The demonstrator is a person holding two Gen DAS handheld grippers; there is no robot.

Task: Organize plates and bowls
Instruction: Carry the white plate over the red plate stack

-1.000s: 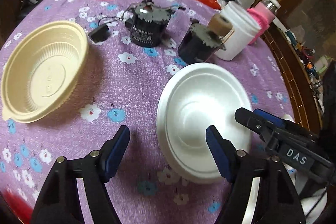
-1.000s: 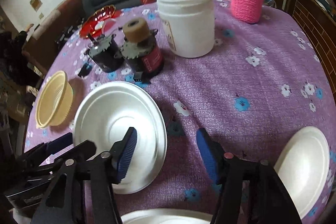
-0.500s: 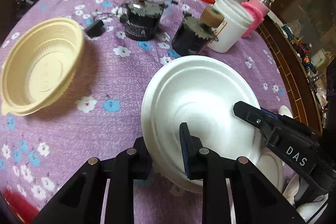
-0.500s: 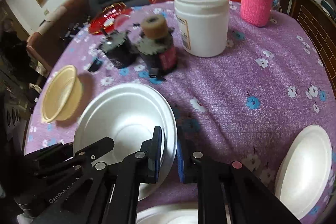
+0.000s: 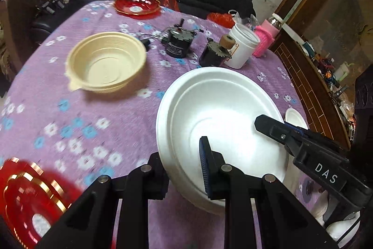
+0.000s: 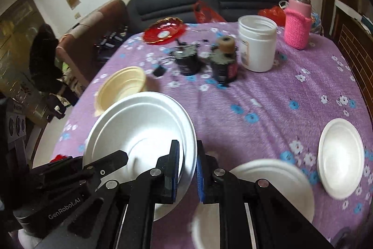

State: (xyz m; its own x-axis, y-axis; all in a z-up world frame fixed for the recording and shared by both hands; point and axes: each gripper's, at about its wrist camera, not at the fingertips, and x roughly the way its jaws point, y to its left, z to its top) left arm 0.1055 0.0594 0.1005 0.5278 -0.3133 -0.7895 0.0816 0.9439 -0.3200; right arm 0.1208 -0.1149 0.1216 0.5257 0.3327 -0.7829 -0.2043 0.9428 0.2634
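A large white foam plate [image 5: 221,113] is held above the purple flowered table by both grippers. My left gripper [image 5: 184,167] is shut on its near rim. My right gripper [image 6: 186,167] is shut on its right rim; the plate also shows in the right wrist view [image 6: 144,123]. A cream plastic bowl [image 5: 105,62] sits on the table to the left, also in the right wrist view [image 6: 123,85]. Another white plate [image 6: 268,181] lies under the right gripper, and a smaller white plate [image 6: 341,155] lies at the right.
A red dish [image 5: 136,4] sits at the far edge, another red dish [image 5: 30,200] at the near left. Two black motors [image 5: 177,43] [image 5: 214,53], a white jar [image 5: 242,46] and a pink-sleeved bottle [image 5: 265,39] stand at the back. The table edge runs along the right.
Both grippers closed on the white plate's rim and lifted it off the table, up and toward me. The views rose and tilted back.
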